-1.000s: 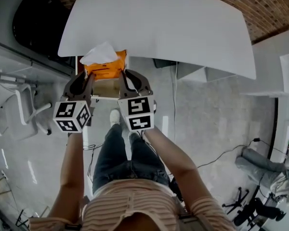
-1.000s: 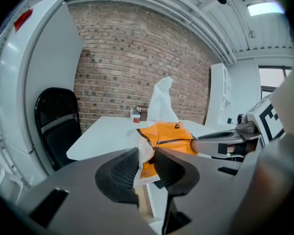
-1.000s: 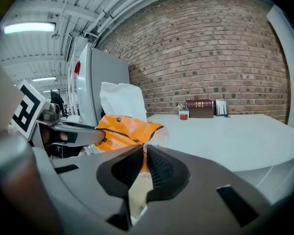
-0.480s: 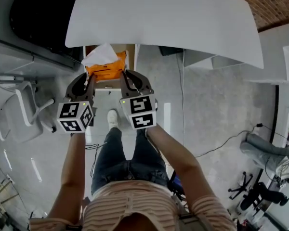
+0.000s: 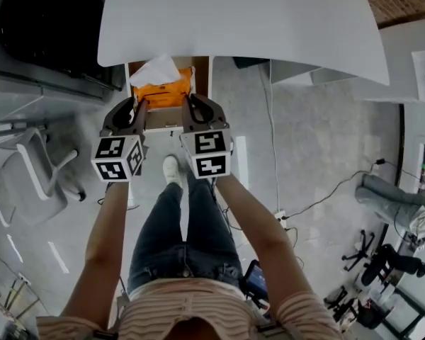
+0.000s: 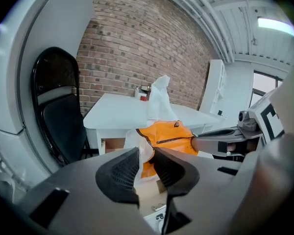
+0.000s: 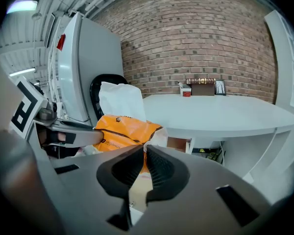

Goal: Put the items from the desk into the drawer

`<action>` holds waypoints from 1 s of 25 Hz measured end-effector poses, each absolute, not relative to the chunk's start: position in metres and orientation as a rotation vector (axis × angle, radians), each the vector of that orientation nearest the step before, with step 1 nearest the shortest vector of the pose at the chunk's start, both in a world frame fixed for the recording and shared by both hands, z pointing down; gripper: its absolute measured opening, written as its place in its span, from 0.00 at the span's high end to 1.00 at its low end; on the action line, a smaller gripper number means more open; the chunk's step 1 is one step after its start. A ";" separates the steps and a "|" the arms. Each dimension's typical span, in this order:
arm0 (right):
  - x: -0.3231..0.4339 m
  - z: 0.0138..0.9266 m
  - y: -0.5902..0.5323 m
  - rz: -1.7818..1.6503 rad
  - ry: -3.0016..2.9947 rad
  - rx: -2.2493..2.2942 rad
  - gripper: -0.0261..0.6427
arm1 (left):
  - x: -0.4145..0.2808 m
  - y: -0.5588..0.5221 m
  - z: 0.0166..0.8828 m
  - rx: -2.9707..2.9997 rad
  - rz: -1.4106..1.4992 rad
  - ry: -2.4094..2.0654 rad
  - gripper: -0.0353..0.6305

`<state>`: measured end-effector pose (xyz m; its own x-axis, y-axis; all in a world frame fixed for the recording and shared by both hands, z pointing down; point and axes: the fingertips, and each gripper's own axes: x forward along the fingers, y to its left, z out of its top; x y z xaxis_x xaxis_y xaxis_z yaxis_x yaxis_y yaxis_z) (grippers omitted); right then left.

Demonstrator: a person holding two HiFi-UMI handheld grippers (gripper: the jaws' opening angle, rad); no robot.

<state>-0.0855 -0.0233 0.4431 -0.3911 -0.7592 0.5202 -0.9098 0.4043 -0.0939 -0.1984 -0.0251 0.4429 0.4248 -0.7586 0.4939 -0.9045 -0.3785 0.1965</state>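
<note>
An orange bag [image 5: 163, 92] with a white plastic top [image 5: 154, 69] hangs over the open drawer [image 5: 164, 122] under the white desk [image 5: 241, 20]. Both grippers hold it. My left gripper [image 5: 140, 107] is shut on the bag's white edge [image 6: 146, 153], with the orange side [image 6: 169, 133] just beyond. My right gripper [image 5: 189, 103] is shut on the opposite edge [image 7: 145, 148], next to the orange bag [image 7: 120, 131] and its white top [image 7: 118, 101]. A wooden drawer opening [image 7: 179, 143] shows under the desk edge.
A black chair [image 6: 59, 116] stands left of the desk. On the desk's far edge are a red can [image 7: 186, 92], a brown box [image 7: 203, 89] and a small frame [image 7: 219, 87]. A white chair [image 5: 28, 183] is on the floor at left. Cables [image 5: 319, 204] lie at right.
Both grippers and the bag have moved a little forward over the open drawer, and more of the drawer now shows. The far desk items have left the head view.
</note>
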 end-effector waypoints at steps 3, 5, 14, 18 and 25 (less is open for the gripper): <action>-0.090 0.462 -0.032 0.513 -2.252 1.428 0.92 | -0.202 -0.035 0.464 2.236 0.457 -1.405 0.80; -0.091 0.479 -0.035 0.521 -2.244 1.408 0.92 | -0.203 -0.039 0.482 2.219 0.466 -1.397 0.80; -0.088 0.560 -0.055 0.593 -2.195 1.362 0.92 | -0.200 -0.057 0.561 2.145 0.501 -1.372 0.80; -0.088 0.584 -0.062 0.584 -2.187 1.349 0.92 | -0.200 -0.067 0.587 2.136 0.504 -1.365 0.80; -0.087 0.616 -0.076 0.601 -2.171 1.343 0.92 | -0.199 -0.080 0.619 2.101 0.515 -1.363 0.80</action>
<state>-0.0867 -0.0757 0.6161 -0.3783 -0.6779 0.6303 -0.9056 0.4120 -0.1005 -0.1990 -0.0798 0.6190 0.4047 -0.6921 0.5977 -0.9144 -0.3128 0.2569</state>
